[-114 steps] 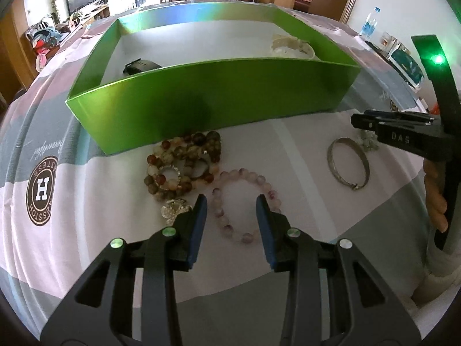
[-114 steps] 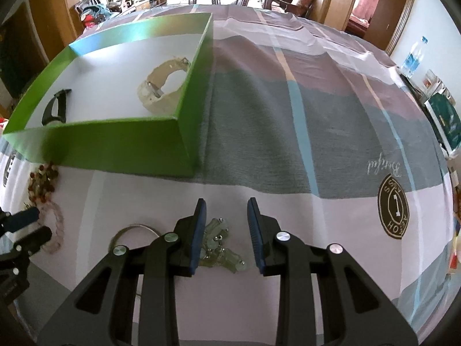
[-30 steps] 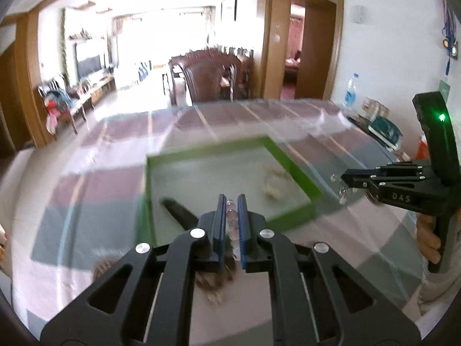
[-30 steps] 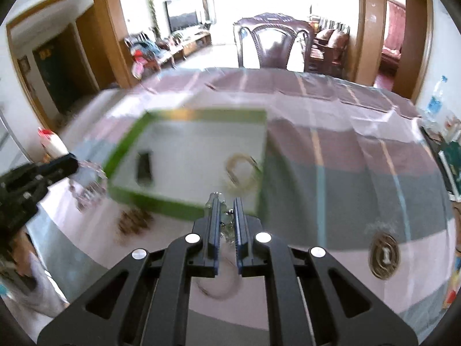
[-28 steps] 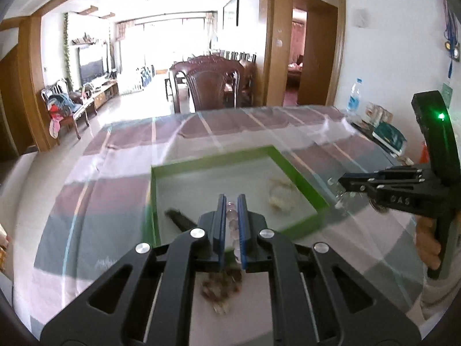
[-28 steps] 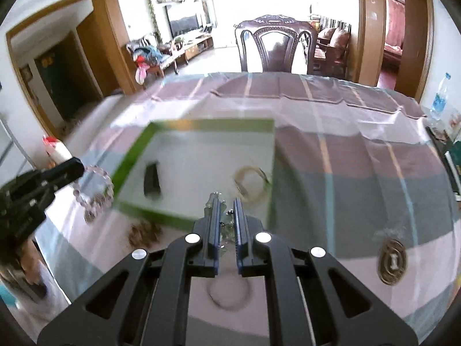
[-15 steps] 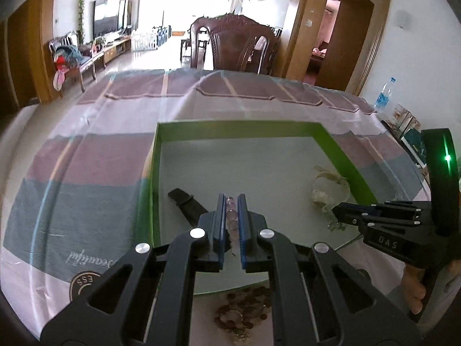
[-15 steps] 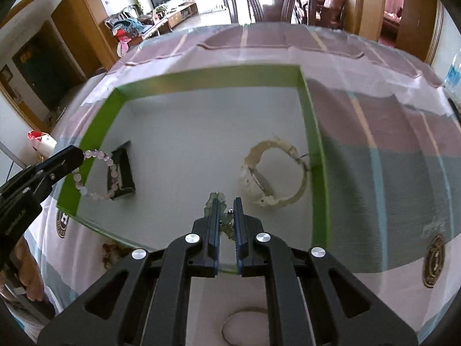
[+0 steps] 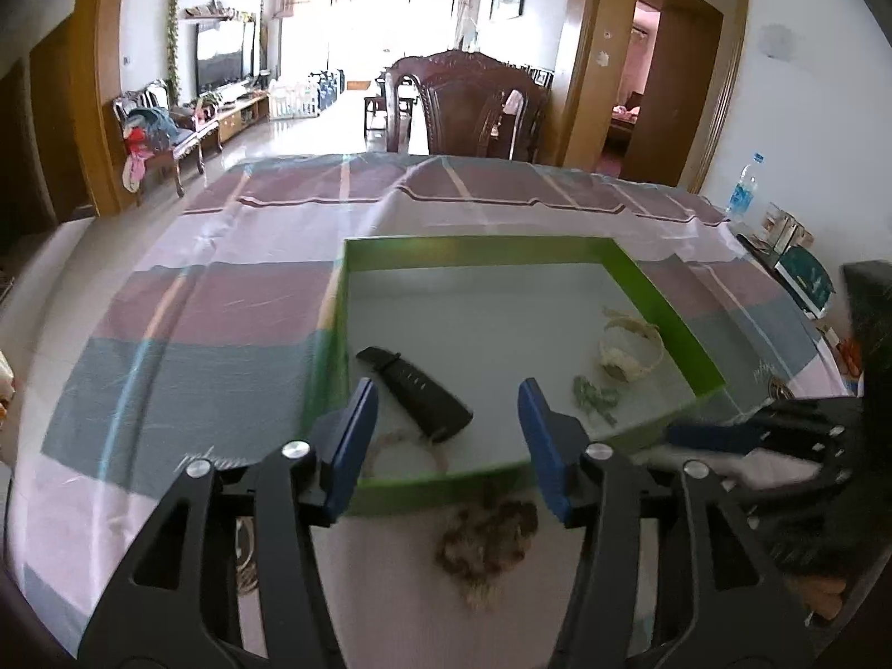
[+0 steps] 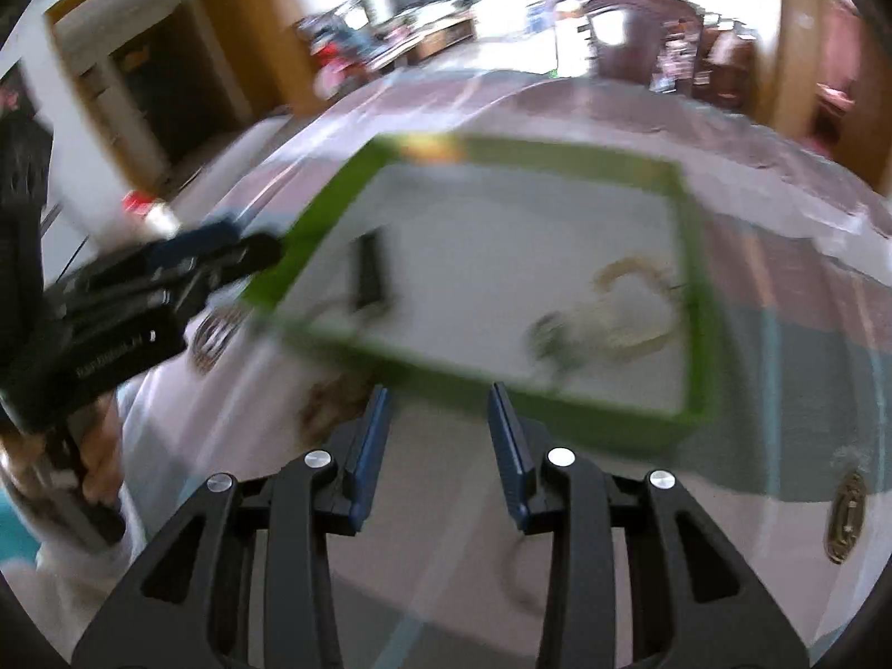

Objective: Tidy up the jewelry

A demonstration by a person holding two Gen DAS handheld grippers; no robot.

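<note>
Now the left gripper (image 9: 446, 435) hangs over the near edge of the green box (image 9: 663, 301), its jaws opening with nothing pressed between them. Just beyond them, inside the box, a pale bead bracelet (image 9: 410, 440) lies blurred beside the black strap (image 9: 415, 393). The right gripper (image 10: 440, 440) is also opening and empty, poised before the box's near wall. The green trinket (image 9: 594, 398) lies inside, next to the cream watch (image 9: 630, 348). A dark bead heap (image 9: 485, 538) sits on the cloth (image 9: 223, 301) outside.
</note>
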